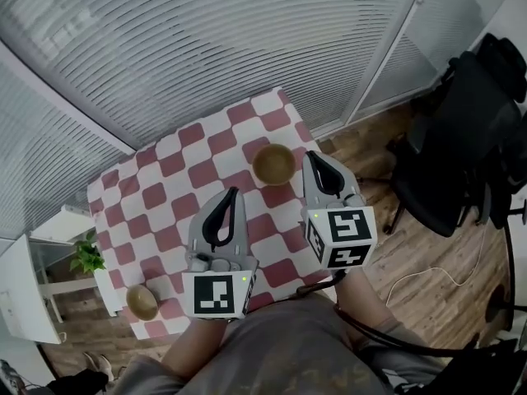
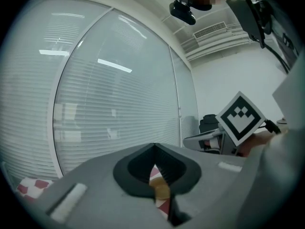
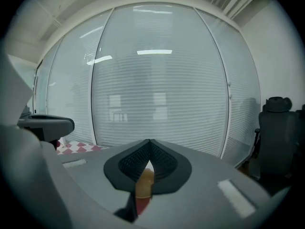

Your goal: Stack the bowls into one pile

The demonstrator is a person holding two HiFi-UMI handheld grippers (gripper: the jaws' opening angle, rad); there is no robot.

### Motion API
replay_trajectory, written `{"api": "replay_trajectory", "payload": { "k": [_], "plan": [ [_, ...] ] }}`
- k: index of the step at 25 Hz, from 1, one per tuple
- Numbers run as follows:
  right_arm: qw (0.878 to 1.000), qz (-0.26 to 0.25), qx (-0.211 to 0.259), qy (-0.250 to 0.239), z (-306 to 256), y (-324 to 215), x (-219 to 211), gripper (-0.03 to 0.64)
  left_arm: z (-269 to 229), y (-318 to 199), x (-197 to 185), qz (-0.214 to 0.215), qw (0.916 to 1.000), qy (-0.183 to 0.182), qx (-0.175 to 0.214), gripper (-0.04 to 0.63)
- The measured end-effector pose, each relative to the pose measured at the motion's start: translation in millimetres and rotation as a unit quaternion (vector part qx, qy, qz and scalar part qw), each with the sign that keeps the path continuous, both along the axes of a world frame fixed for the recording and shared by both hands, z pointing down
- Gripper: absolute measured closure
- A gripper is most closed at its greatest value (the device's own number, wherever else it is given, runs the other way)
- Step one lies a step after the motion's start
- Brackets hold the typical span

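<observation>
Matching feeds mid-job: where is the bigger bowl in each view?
Head view: bigger bowl on the checked cloth, near its right edge, just left of the right gripper.
Left gripper view: probably the tan sliver seen low between the shut jaws.
Right gripper view: likely the tan sliver low between its jaws.
Shared landmark: the checked cloth.

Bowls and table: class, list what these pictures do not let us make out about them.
1. Head view: the table has its near edge hidden by the left gripper, the right gripper and the person's body.
2. Head view: the near bowl is too small to see inside.
3. Gripper views: each gripper's body hides all but a brown sliver. Whether it is the near or far bowl is unclear.
</observation>
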State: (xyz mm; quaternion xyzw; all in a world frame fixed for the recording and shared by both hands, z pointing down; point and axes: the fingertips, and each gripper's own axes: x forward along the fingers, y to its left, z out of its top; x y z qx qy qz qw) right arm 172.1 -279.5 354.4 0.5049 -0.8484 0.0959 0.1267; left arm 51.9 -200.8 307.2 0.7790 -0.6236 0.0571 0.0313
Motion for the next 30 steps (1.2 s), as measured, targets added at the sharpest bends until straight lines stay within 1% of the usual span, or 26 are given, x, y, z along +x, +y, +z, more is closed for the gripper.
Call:
{"api": "replay_trajectory", "payload": {
  "k": [3, 5, 7, 9, 11, 13, 16, 21, 24, 26, 30],
  "plan": [
    [0.999, 0.003, -0.040, 0.015, 28.4, -11.9, 2.5, 0.589, 10.6, -3.6, -0.8, -0.001, 1.0000, 0.005, -0.008, 0.595],
    [0.996, 0.002, -0.083, 0.024, 55.9, -11.1, 4.9, 0.589, 16.6, -5.8, -0.3, -0.002, 0.9999, 0.007, -0.015, 0.595],
    [0.990, 0.001, -0.139, 0.025, 88.8, -6.0, 6.0, 0.589, 22.5, -9.0, -0.5, -0.004, 0.9997, 0.007, -0.024, 0.595],
    [0.981, 0.001, -0.195, 0.021, 121.3, 1.5, 6.5, 0.589, 28.7, -12.0, -1.1, -0.005, 0.9994, 0.007, -0.032, 0.595],
    [0.974, 0.004, -0.226, 0.022, 143.8, 8.2, 7.7, 0.589, 34.7, -13.4, -1.7, -0.006, 0.9991, 0.007, -0.041, 0.595],
    [0.974, 0.009, -0.227, 0.024, 151.7, 9.7, 8.7, 0.589, 39.0, -14.3, -2.9, -0.007, 0.9989, 0.007, -0.046, 0.595],
    [0.978, 0.011, -0.209, 0.026, 148.4, 2.4, 6.7, 0.589, 41.8, -16.8, -5.3, -0.008, 0.9988, 0.007, -0.048, 0.595],
    [0.981, 0.008, -0.187, 0.042, 144.9, -16.8, 2.5, 0.580, 43.0, -19.3, -7.3, -0.009, 0.9987, 0.007, -0.049, 0.595],
    [0.982, 0.006, -0.182, 0.050, 148.1, -29.3, -0.5, 0.569, 43.2, -20.7, -9.9, -0.011, 0.9987, 0.007, -0.050, 0.595],
    [0.982, 0.006, -0.181, 0.054, 150.0, -37.1, -1.4, 0.550, 42.8, -21.7, -10.9, -0.013, 0.9986, 0.006, -0.052, 0.595],
    [0.981, 0.003, -0.185, 0.062, 158.1, -47.4, -4.6, 0.534, 43.6, -24.4, -14.0, -0.017, 0.9985, 0.006, -0.052, 0.595]
  ]
}}
